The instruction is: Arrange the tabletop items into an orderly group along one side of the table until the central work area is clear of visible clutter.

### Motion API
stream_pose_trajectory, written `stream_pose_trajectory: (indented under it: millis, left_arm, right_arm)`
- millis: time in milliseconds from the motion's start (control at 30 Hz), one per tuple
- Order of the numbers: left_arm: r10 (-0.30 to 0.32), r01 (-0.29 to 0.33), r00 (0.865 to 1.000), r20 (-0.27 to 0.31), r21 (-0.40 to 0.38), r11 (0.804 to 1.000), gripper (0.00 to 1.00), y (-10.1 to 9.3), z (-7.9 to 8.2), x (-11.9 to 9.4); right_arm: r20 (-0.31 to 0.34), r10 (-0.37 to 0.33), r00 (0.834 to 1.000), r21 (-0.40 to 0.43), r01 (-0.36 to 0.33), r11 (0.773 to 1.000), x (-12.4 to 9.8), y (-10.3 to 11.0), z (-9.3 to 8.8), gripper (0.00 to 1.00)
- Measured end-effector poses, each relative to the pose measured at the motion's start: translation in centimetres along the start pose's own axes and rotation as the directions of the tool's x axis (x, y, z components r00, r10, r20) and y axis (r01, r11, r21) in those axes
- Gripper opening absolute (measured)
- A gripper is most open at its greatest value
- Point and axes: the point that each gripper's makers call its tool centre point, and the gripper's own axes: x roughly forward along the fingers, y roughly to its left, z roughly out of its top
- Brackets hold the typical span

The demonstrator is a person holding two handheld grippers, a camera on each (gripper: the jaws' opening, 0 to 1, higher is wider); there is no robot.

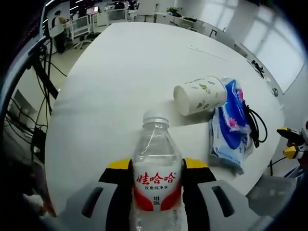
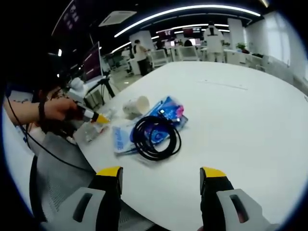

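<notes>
we see the left gripper clamped on a water bottle near a tipped paper cup, tissue pack; right gripper spread wide before a coiled black cable.

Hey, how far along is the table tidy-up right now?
Mostly grouped: the paper cup lying on its side, the blue tissue pack and the black cable coil already sit together near one table edge. In hand: the left gripper is shut on the water bottle. Left: set the bottle beside that group. The right gripper is open and empty.
</notes>
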Motion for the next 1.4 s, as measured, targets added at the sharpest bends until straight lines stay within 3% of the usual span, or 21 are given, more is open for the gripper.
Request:
stream_pose_trajectory:
  millis: [267, 500, 1400]
  left_arm:
    - [0.008, -0.008, 1.0, 0.028, -0.012, 1.0, 0.39, 0.6, 0.6, -0.4]
    - [0.028, -0.028, 0.997, 0.077, -0.002, 1.0, 0.39, 0.5, 1.8, -2.0]
    - [0.068, -0.076, 0.986, 0.155, 0.043, 0.996, 0.39, 1.3, 2.7, -4.7]
  right_arm:
    - [0.001, 0.008, 1.0, -0.006, -0.008, 1.0, 0.3, 0.5, 0.1, 0.66]
    - [0.001, 0.014, 1.0, -0.006, -0.014, 1.0, 0.3, 0.6, -0.1, 0.66]
    - [0.011, 0.029, 1.0, 0.0, -0.029, 1.0, 1.4, 1.1, 0.7, 0.66]
